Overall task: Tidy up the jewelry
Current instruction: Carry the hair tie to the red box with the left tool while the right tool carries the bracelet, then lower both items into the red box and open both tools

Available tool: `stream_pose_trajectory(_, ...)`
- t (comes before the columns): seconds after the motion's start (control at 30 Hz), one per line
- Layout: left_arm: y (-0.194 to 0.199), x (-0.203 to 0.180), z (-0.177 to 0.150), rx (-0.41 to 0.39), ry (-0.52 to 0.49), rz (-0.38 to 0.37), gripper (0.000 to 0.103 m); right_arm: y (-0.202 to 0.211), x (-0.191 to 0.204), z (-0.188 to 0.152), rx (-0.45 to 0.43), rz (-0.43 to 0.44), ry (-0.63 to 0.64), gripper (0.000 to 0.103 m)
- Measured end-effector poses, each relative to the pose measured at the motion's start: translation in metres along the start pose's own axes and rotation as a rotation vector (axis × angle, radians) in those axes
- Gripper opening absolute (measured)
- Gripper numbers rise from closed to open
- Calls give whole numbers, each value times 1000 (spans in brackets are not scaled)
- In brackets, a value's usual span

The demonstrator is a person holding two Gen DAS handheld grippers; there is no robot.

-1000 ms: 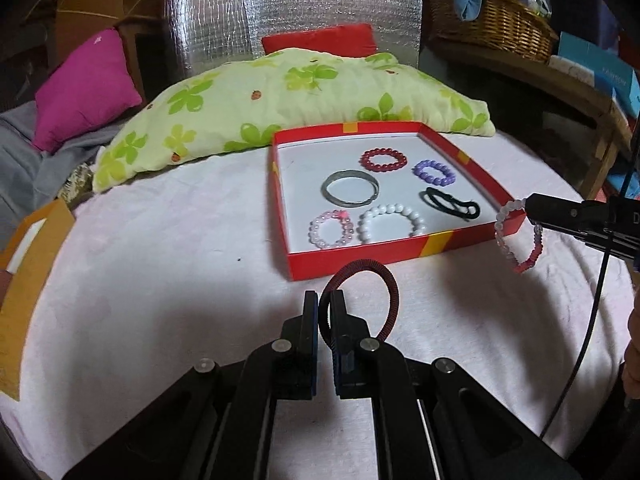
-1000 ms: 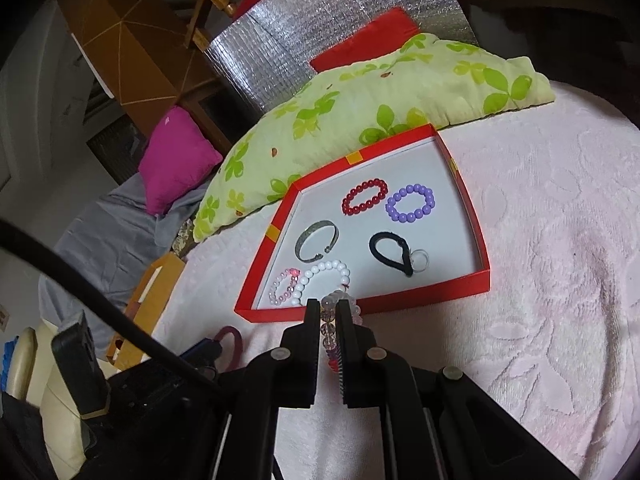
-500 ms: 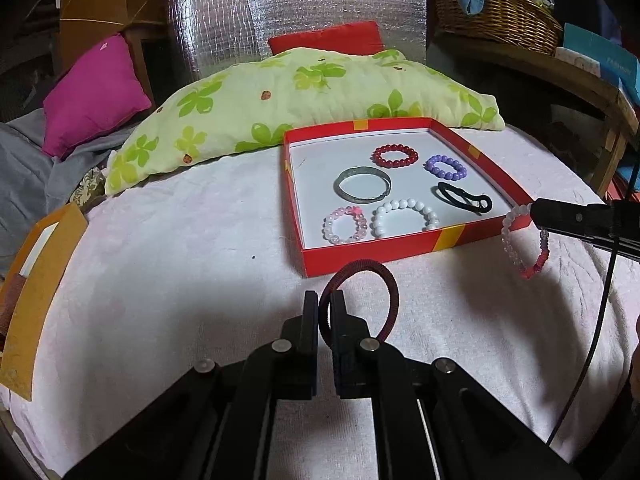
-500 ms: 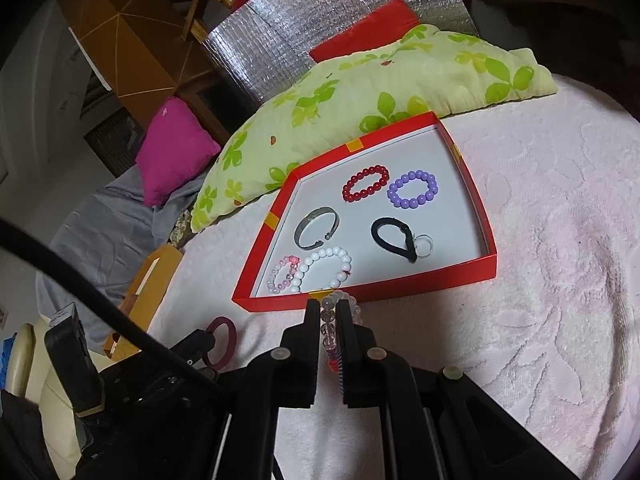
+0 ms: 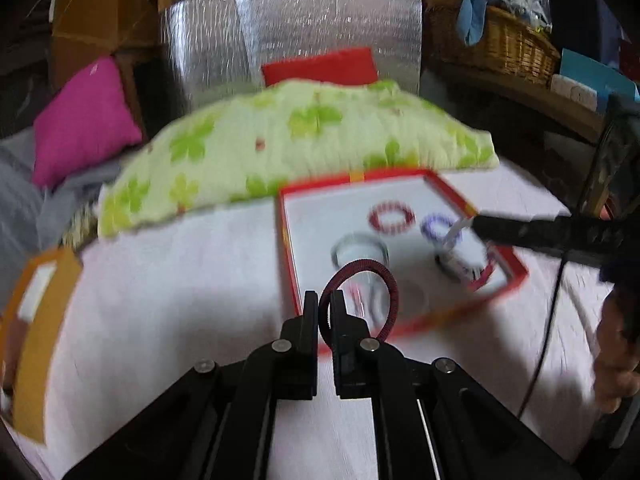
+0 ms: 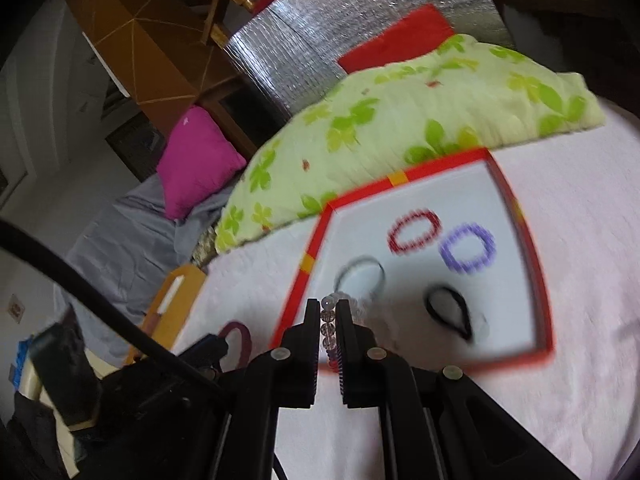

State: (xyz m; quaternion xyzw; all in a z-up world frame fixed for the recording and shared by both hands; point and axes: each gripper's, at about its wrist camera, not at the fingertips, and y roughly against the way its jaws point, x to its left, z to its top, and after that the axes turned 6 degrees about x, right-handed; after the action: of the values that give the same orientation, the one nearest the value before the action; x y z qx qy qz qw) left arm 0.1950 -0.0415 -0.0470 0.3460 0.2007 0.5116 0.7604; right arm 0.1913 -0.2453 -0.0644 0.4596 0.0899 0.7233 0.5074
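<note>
Fingers of each gripper pinch one bracelet, apparently over the red tray [image 5: 516,264].

Left wrist view: looks forward and down along its own fingers, close over the pink-covered table [image 5: 168,280], toward the red tray [image 5: 516,268] and green floral pillow [image 5: 280,148]. Right wrist view: same downward slant, from the tray's [image 6: 540,300] right, angled leftward. Both share tray, pillow [image 6: 420,120], silver foil panel [image 5: 300,32].
</note>
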Motion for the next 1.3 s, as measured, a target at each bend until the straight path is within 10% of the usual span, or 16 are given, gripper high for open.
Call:
stream_pose_trajectory(0.23,-64,7,58,51,22,-89,5,-51,-23,37,42,49,-92,9)
stream_pose_trajectory(0.93,-158,21,57,241,82,-7,6,-87,-61,34,83,-67,-168,12)
stream_pose_trajectory(1.2,-130,0,57,190,-8,105,60,-74,-72,36,66,-122,-169,15)
stream_pose_trajectory(1.3,-105,-10,54,121,-65,176,71,-64,-73,34,67,-141,-178,42)
